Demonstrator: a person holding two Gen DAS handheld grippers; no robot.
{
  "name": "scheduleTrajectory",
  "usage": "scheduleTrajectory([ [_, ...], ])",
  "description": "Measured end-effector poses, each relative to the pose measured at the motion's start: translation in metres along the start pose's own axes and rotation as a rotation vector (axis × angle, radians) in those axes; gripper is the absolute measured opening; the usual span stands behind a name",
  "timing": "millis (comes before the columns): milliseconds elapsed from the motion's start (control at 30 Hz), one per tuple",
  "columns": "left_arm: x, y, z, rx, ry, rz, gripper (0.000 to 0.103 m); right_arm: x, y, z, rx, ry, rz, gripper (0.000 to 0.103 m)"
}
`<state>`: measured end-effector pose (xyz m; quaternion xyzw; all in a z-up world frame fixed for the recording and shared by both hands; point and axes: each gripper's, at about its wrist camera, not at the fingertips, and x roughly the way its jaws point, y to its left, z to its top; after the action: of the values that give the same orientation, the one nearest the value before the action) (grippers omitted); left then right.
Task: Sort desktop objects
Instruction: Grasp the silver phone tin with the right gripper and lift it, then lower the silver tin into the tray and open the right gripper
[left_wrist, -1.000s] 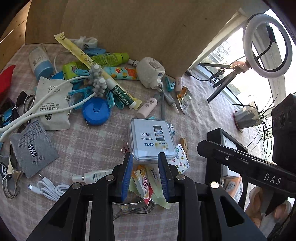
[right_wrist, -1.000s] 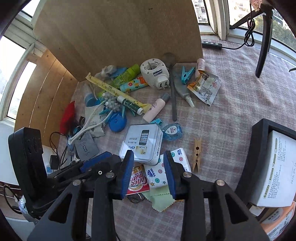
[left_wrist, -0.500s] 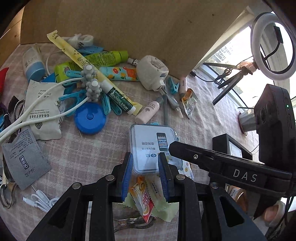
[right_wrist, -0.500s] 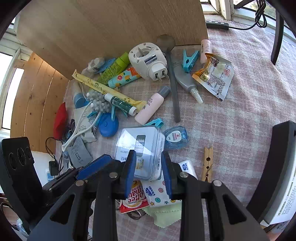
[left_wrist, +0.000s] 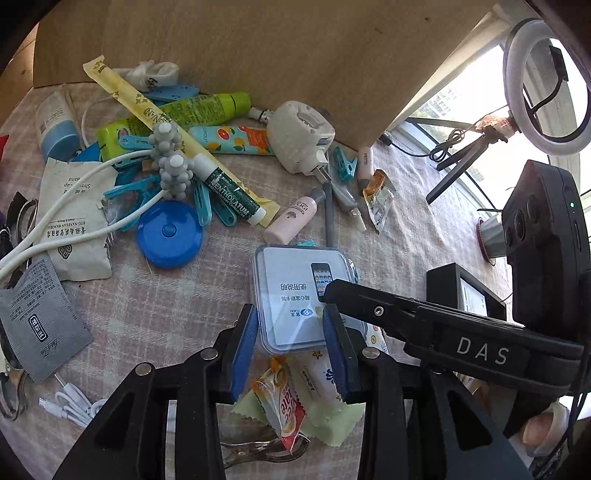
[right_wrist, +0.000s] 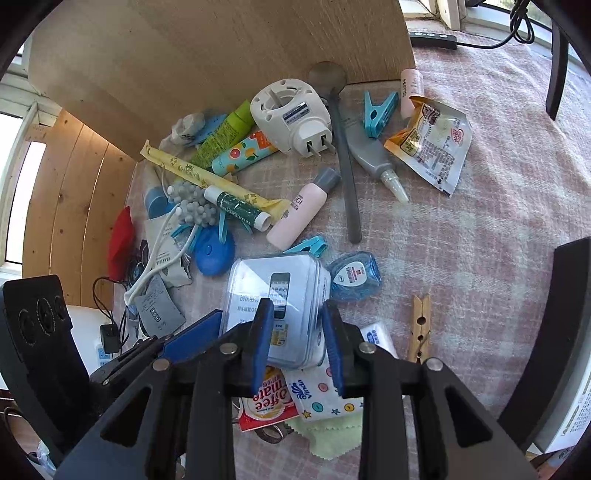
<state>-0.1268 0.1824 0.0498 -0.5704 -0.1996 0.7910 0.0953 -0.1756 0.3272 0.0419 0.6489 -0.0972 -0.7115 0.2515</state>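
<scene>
Both grippers hang over the clear plastic case (left_wrist: 301, 297) with the phone card inside, which lies on the bench (left_wrist: 155, 306) on top of a tissue pack (right_wrist: 325, 391) and a coffee-creamer sachet (right_wrist: 267, 400).

The left gripper (left_wrist: 288, 350) has its fingers opening; the near end of the case sits between them, and the pads do not look pressed on its sides. The right gripper (right_wrist: 297, 343) has its fingers partly open, set over the near end of the case in its own view; one finger overlaps the lid, and whether the pads touch the case cannot be told. In the left view, a right finger (left_wrist: 369, 302) reaches across the case's right corner.

The step looks like a pick of the case, perhaps passing from left to right. Next, the right fingers need to straddle the case's edges squarely and close; the case is smooth and hard, so a skewed grip could slip.

Containers: the case holds a printed card. Beyond the right fingers' right side stands a black box (left_wrist: 463, 291) with papers in it, a likely sorting bin.

Far past the fingers lie tubes, clips, a blue tape measure (left_wrist: 169, 233) and a white plug unit (right_wrist: 291, 114).
</scene>
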Motion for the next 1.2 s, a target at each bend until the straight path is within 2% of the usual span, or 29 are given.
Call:
scheduleTrajectory([
  [300, -0.018, -0.027, -0.01, 0.058, -0.023, -0.01, 0.033, -0.034, -0.005, -0.016, -0.009, -0.061, 0.002, 0.028],
  [467, -0.03, -0.061, -0.026, 0.13, -0.035, -0.035, 0.034, -0.073, -0.019, -0.041, -0.004, -0.124, -0.016, 0.028],
  [600, -0.032, -0.098, -0.043, 0.212, -0.033, -0.062, 0.034, -0.104, -0.047, -0.066, 0.042, -0.153, -0.007, 0.028],
  [900, -0.02, -0.169, -0.091, 0.367, 0.048, -0.151, 0.034, -0.16, -0.099, -0.136, 0.136, -0.227, -0.075, 0.028],
  [1200, -0.005, -0.207, -0.139, 0.473, 0.142, -0.191, 0.034, -0.177, -0.137, -0.19, 0.226, -0.234, -0.111, 0.028],
])
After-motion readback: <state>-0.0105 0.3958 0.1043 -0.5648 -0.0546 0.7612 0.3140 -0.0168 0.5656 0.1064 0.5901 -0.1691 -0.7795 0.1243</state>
